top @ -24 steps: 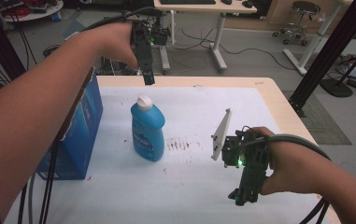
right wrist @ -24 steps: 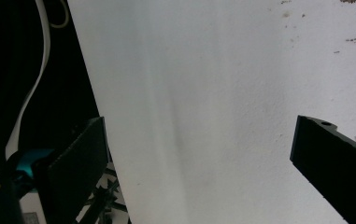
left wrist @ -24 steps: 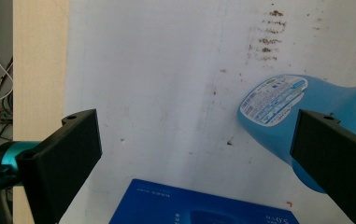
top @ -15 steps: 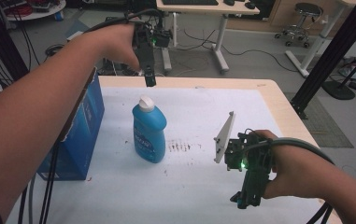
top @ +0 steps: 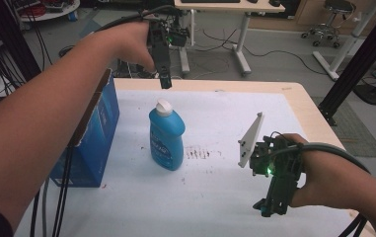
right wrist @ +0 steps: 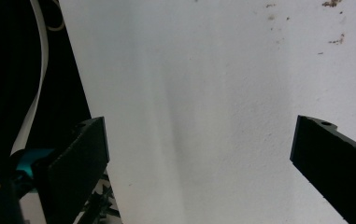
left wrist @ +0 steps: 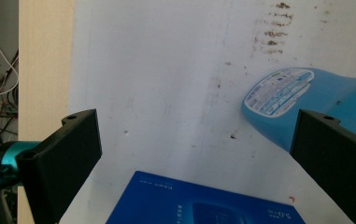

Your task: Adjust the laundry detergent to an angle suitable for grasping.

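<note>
From above, the left tongs (top: 165, 81) are held high over a blue bottle (top: 166, 138) standing on the worktop (top: 215, 197) beside a blue box (top: 94, 133), likely for a descent. In both gripper views, jaws are spread wide, nothing held; the right tongs (top: 270, 210) are kept low.

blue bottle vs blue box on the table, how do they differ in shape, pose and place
The blue bottle is rounded with a white cap and stands upright near the table's middle; the blue box is a flat-sided carton that sits at the table's left edge. The bottle is glossy plastic with a label, the box printed card. The left gripper hangs above the bottle, not the box. Both are blue and ungrasped.
</note>
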Motion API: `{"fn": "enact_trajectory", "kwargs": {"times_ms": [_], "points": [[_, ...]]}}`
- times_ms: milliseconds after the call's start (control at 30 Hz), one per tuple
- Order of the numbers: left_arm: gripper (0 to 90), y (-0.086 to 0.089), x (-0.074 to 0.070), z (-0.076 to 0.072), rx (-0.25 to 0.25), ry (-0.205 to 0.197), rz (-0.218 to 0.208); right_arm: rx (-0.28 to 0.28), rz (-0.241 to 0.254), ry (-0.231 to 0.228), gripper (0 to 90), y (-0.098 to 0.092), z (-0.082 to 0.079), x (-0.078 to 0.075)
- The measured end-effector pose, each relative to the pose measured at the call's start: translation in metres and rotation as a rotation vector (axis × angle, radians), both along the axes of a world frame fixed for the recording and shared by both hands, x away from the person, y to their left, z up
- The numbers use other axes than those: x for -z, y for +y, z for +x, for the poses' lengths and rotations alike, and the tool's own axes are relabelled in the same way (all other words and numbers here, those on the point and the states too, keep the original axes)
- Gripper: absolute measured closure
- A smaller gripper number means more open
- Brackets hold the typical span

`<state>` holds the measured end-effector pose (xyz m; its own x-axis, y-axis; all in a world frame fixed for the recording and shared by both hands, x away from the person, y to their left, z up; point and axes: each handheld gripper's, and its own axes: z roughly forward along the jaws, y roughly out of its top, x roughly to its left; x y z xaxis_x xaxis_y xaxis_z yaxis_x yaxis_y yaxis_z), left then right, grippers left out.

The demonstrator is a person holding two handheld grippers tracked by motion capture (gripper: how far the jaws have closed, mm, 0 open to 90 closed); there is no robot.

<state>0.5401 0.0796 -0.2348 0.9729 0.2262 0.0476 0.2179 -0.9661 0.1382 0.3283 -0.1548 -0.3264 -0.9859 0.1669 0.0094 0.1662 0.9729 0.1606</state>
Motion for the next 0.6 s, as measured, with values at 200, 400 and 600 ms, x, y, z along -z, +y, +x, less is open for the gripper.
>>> {"fn": "enact_trajectory", "kwargs": {"times_ms": [200, 400, 600], "points": [[2.0, 0.018, -0.013, -0.01, -0.02, -0.019, 0.0, -0.004, 0.011, -0.016, 3.5, 0.002, -0.002, -0.005], [2.1, 0.04, -0.026, -0.025, -0.032, -0.03, 0.021, -0.002, 0.008, -0.052, 3.5, 0.004, 0.0, -0.011], [2.1, 0.064, -0.032, -0.037, -0.053, -0.027, 0.039, 0.014, 0.042, -0.068, 3.5, 0.007, 0.005, -0.014]]}}
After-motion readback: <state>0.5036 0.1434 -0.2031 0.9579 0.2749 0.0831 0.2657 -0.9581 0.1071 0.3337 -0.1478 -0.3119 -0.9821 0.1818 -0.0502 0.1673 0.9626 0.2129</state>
